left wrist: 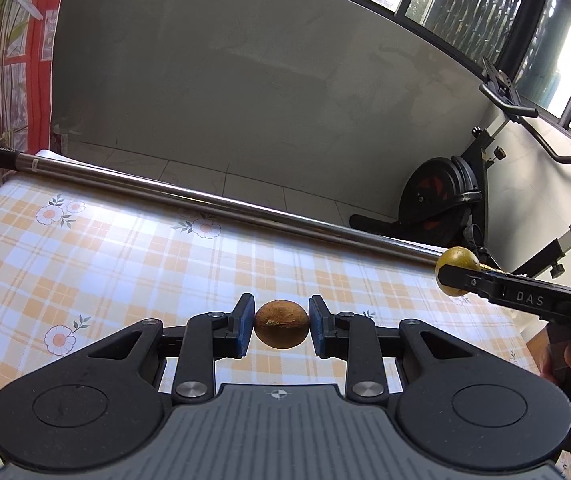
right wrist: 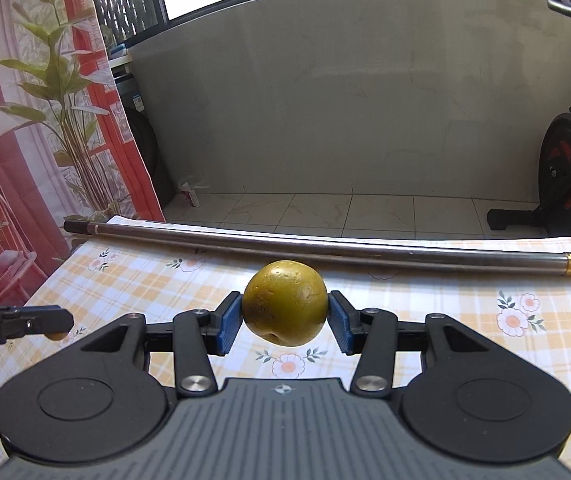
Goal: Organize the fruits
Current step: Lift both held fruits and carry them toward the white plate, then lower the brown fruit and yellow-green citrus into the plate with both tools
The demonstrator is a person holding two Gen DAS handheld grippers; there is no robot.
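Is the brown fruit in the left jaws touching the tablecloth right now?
Cannot tell. In the left wrist view the brown fruit is clamped in the left gripper, its underside against the tablecloth pattern, with no plain gap or contact visible.

The letters "DAS" stand in light print on the black side of the right gripper point(left wrist: 457, 276), seen from the left wrist camera. On the side of the left gripper point(right wrist: 59, 326), at the picture edge, the cut-off letters "boL.AI" can be read.
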